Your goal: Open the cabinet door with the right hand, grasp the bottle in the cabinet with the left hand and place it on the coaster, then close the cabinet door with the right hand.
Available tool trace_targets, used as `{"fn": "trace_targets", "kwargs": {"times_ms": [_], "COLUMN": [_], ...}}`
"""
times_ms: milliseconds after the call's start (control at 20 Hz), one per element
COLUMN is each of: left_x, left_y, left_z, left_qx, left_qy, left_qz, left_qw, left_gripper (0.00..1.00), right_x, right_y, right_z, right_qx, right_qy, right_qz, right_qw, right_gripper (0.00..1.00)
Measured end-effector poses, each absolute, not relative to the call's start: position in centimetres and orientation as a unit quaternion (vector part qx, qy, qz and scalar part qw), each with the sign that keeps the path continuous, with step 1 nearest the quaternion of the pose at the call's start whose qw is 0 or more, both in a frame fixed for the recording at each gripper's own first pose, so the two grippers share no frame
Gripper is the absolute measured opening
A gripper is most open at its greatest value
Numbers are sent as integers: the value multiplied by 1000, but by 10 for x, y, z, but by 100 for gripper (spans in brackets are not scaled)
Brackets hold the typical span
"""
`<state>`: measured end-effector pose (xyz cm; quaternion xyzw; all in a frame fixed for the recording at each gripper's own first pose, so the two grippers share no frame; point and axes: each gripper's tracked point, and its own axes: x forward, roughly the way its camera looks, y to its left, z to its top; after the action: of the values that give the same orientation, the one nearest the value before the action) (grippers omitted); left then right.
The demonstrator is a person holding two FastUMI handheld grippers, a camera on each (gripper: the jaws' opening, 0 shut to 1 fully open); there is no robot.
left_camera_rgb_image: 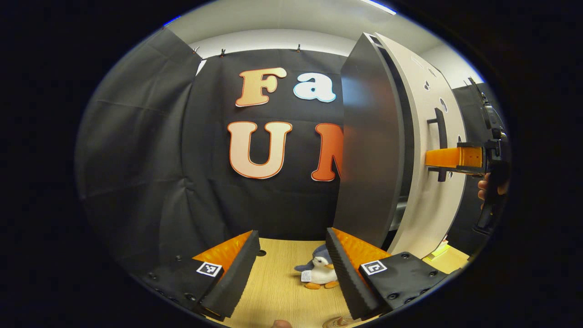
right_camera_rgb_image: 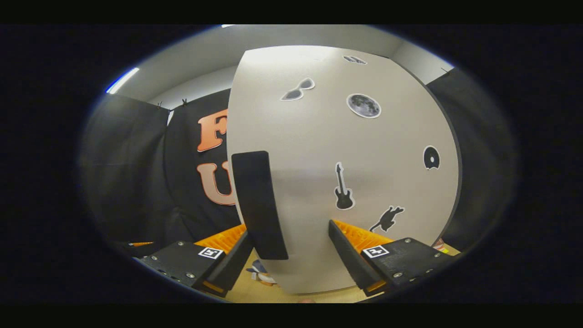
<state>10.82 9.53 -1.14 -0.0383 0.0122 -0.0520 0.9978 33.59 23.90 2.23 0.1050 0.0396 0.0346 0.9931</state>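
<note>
The cabinet [left_camera_rgb_image: 369,150] stands at the right of the left gripper view, its dark side facing me. A dark gap shows between that side and the white door [left_camera_rgb_image: 426,214]. My right gripper [left_camera_rgb_image: 431,158], held by a hand [left_camera_rgb_image: 483,189], reaches the door's black handle [left_camera_rgb_image: 441,132]. In the right gripper view the sticker-covered door [right_camera_rgb_image: 364,182] is close ahead. The handle [right_camera_rgb_image: 259,205] stands between the open fingers of the right gripper [right_camera_rgb_image: 291,243], nearer the left one. My left gripper [left_camera_rgb_image: 291,255] hangs open over the table, holding nothing. The cabinet's inside is hidden.
A penguin plush toy [left_camera_rgb_image: 321,271] lies on the wooden table [left_camera_rgb_image: 282,291] between the left gripper's fingers. A brown patterned edge [left_camera_rgb_image: 339,322] peeks in at the bottom. Yellow items [left_camera_rgb_image: 441,249] lie by the cabinet's foot. The booth's black cloth wall hangs behind.
</note>
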Motion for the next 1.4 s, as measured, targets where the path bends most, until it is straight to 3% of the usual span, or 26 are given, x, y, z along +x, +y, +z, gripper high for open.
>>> {"fn": "trace_targets", "kwargs": {"times_ms": [650, 1400], "left_x": [100, 81], "left_y": [96, 85], "left_z": [-17, -15], "left_qx": [-32, -19], "left_qy": [9, 5], "left_qz": [-49, -32], "left_qw": [998, 999], "left_gripper": [95, 95], "right_x": [342, 315], "right_y": [233, 235], "right_z": [16, 6], "right_qx": [97, 101], "right_qy": [34, 49], "right_qz": [4, 29], "right_qw": [995, 993], "right_gripper": [95, 95]}}
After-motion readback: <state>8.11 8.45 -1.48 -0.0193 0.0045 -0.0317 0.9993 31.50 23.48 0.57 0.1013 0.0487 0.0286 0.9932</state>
